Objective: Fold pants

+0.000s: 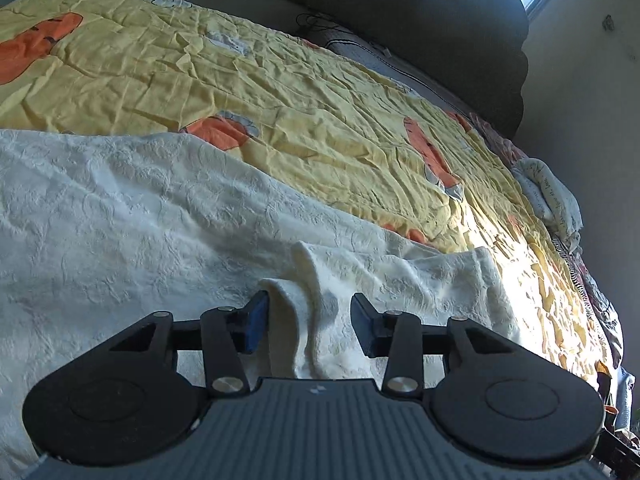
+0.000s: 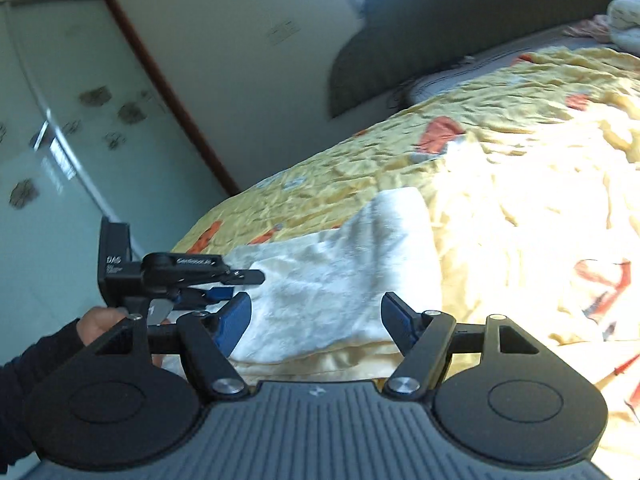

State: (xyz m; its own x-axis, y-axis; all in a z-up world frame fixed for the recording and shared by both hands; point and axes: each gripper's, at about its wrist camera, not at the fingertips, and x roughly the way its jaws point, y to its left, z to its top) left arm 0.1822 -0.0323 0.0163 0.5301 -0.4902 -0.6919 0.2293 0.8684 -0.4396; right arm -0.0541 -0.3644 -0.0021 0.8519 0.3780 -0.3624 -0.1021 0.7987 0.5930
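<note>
Left tool (image 1: 308,322) open astride a raised fold of white pants (image 1: 120,208) on the bed (image 1: 280,92), right tool (image 2: 316,322) open and empty; folding apparently unfinished.

the left wrist view sits just behind its own left gripper (image 1: 308,322) and looks low and close over the white pants (image 1: 120,208), across the yellow bedspread (image 1: 280,92) toward the dark headboard (image 1: 420,12) and a window. the right wrist view sits behind the right gripper (image 2: 316,324), tilted and a little blurred, facing the same bed from one side, with the wardrobe (image 2: 60,120) on its left. both views share the pants, the bedspread and the headboard, and the right one also sees the left gripper from its side.
</note>
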